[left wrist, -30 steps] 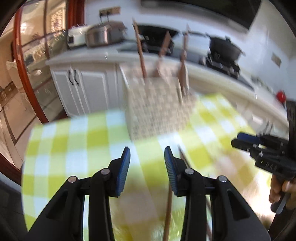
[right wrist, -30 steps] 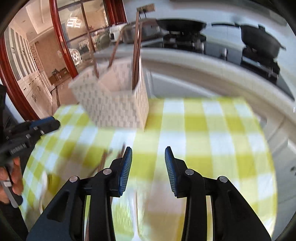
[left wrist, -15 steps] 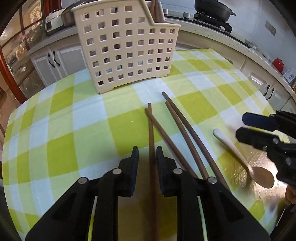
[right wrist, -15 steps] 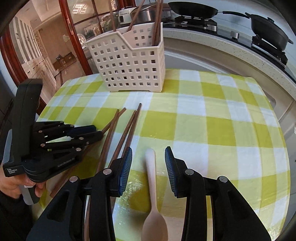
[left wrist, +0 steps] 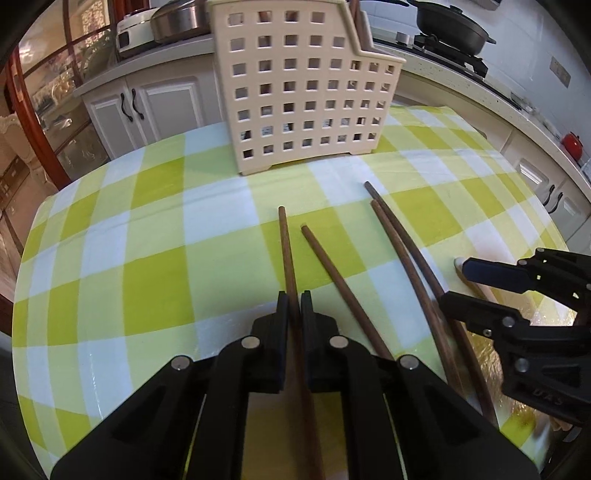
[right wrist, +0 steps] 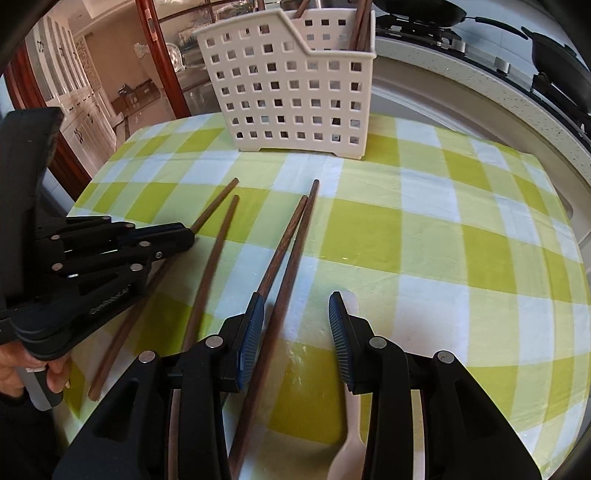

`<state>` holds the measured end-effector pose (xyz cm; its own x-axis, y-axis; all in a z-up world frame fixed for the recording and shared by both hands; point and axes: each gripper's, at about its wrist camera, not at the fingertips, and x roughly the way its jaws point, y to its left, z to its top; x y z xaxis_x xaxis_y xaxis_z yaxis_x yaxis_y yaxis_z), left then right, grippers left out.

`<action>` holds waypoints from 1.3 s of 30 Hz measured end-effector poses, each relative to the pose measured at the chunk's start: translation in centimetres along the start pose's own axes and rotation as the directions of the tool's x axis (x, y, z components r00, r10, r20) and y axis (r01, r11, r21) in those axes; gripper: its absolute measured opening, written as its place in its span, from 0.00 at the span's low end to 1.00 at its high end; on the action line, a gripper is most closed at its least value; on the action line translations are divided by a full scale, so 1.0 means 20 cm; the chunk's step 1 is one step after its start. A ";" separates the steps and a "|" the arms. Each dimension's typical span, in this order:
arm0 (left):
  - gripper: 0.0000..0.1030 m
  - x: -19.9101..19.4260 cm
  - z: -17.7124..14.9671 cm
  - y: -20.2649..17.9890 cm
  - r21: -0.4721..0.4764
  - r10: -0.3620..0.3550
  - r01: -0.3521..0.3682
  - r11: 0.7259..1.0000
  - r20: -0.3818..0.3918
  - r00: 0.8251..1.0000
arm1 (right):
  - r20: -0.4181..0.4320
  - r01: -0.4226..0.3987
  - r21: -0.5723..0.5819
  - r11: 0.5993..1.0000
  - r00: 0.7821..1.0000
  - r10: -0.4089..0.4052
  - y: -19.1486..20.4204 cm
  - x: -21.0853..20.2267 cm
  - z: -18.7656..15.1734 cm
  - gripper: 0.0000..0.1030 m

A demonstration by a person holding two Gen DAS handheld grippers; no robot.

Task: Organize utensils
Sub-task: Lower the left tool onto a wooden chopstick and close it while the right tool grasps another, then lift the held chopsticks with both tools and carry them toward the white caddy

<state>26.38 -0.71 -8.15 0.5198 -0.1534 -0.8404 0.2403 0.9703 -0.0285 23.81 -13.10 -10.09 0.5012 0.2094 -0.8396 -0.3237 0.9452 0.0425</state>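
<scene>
The left gripper (left wrist: 292,295) has its two black fingers pinched tight on a dark brown wooden chopstick (left wrist: 287,254), whose shaft runs forward from between the pads and ends on the yellow-and-white checked tablecloth (left wrist: 155,229). Just to the right of it lies a second chopstick (left wrist: 332,266), angled slightly away, and further right a pair of chopsticks (left wrist: 406,254) rests side by side, touching or nearly so along most of their length. The right gripper (right wrist: 296,321) hovers low over the cloth with its blue-padded fingers spread wide and nothing clamped between them; one chopstick of that pair (right wrist: 291,258) passes through the gap near the left pad, while the pale wooden spoon (right wrist: 349,435) lies along the inside of the right finger, its handle tip showing just beyond that finger's end and its bowl toward the camera. In the left wrist view the right gripper (left wrist: 476,284) appears at the right edge, over the spoon's handle. Beyond the loose utensils, near the far edge of the table, stands a cream perforated plastic utensil caddy (right wrist: 295,92), upright, with several brown chopsticks (right wrist: 360,29) already standing in its right-hand compartment. Behind it runs a white kitchen counter (left wrist: 461,92) with a black wok (left wrist: 450,26) on the stove.
</scene>
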 end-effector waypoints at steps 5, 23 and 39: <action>0.07 -0.01 0.00 0.03 -0.016 0.012 -0.012 1.000 0.007 1.000 | -0.003 0.030 -0.019 0.999 1.000 -0.030 0.01 0.03 0.01 0.32; 0.07 0.01 0.03 0.07 -0.027 0.025 -0.025 0.999 -0.005 1.000 | 0.022 0.074 -0.053 0.996 0.997 -0.073 0.04 0.09 0.09 0.09; 0.06 -0.29 0.07 0.06 -0.033 0.019 -0.015 0.999 0.108 0.994 | 0.136 0.068 -0.032 0.997 0.989 -0.063 0.04 -0.18 0.12 0.07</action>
<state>24.81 1.11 -2.64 0.6095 -0.1544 -0.7776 0.2051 0.9782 -0.0334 23.64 -12.58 -5.82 0.6251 0.1819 -0.7590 -0.3149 0.9486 -0.0320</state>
